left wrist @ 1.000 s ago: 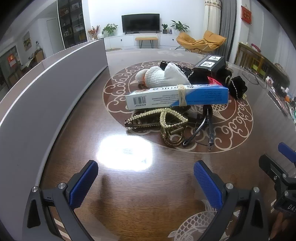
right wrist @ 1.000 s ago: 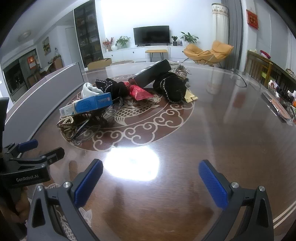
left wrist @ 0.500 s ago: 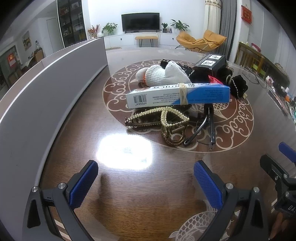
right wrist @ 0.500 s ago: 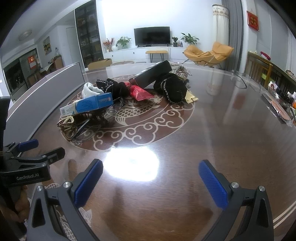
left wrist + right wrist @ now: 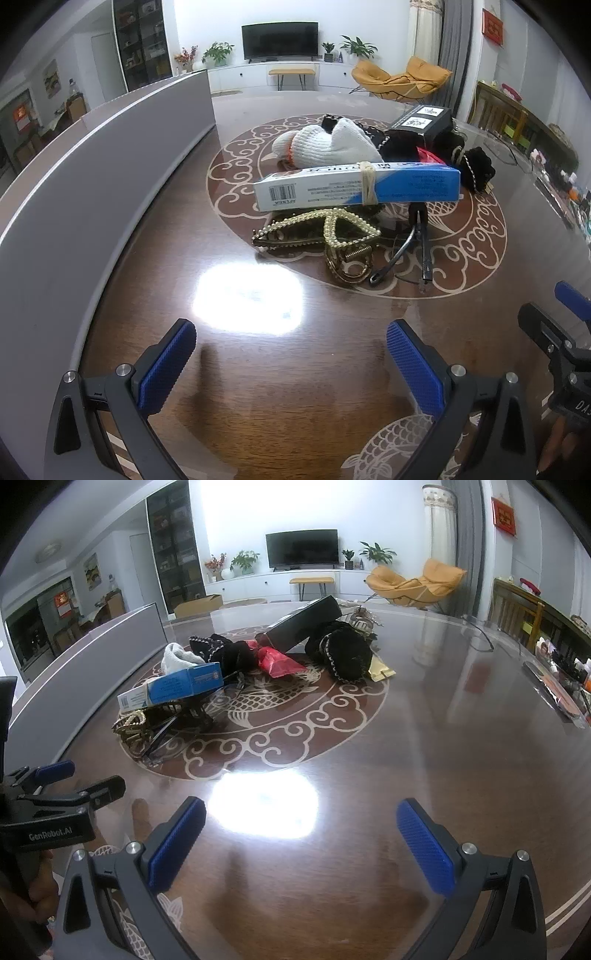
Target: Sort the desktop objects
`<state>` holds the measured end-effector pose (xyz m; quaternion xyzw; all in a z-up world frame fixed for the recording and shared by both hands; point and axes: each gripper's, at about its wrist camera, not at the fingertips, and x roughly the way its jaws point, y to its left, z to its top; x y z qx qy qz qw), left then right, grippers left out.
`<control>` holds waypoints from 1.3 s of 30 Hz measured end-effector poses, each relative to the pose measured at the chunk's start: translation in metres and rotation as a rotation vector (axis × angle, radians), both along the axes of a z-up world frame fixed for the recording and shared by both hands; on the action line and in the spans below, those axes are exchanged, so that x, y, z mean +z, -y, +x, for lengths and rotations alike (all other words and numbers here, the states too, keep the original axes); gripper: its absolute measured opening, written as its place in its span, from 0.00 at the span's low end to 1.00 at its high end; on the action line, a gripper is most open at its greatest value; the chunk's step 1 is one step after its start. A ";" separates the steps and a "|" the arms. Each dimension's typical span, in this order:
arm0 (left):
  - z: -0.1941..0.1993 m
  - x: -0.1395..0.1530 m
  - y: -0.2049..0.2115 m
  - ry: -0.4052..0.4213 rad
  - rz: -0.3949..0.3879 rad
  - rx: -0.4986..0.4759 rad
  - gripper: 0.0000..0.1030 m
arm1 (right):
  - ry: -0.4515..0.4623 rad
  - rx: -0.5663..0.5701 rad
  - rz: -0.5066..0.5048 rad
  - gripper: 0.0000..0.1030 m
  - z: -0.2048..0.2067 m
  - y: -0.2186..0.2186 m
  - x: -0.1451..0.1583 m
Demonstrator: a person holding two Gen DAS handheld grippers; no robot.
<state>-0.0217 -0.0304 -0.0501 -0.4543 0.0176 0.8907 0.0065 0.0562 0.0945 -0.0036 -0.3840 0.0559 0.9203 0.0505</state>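
Left wrist view: the left gripper [image 5: 291, 350] hovers wide open and empty, short of the pile on the table [image 5: 258, 398]. Taking the blue-and-white box [image 5: 356, 182] as landmark, the pearl hair claw [image 5: 325, 230] lies just in front of it, with glasses [image 5: 413, 247] tangled alongside; lifting the claw could drag them. The box's print is too small to read.

Right wrist view: the right gripper [image 5: 301, 834] is also spread wide, holding nothing. Behind the box [image 5: 173, 688] a black case [image 5: 304, 626] leans and could slide. "GenRobot.AI" shows on the other tool.
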 end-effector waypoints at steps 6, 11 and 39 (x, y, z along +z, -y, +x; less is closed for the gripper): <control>0.000 -0.001 0.000 0.005 -0.001 0.000 1.00 | 0.013 0.005 0.002 1.00 -0.002 0.001 -0.002; 0.000 -0.001 0.002 0.012 0.004 0.002 1.00 | 0.017 0.009 0.004 1.00 -0.003 0.002 -0.003; 0.036 0.011 0.039 0.013 0.062 0.002 1.00 | 0.144 0.134 0.010 0.99 -0.100 0.037 -0.005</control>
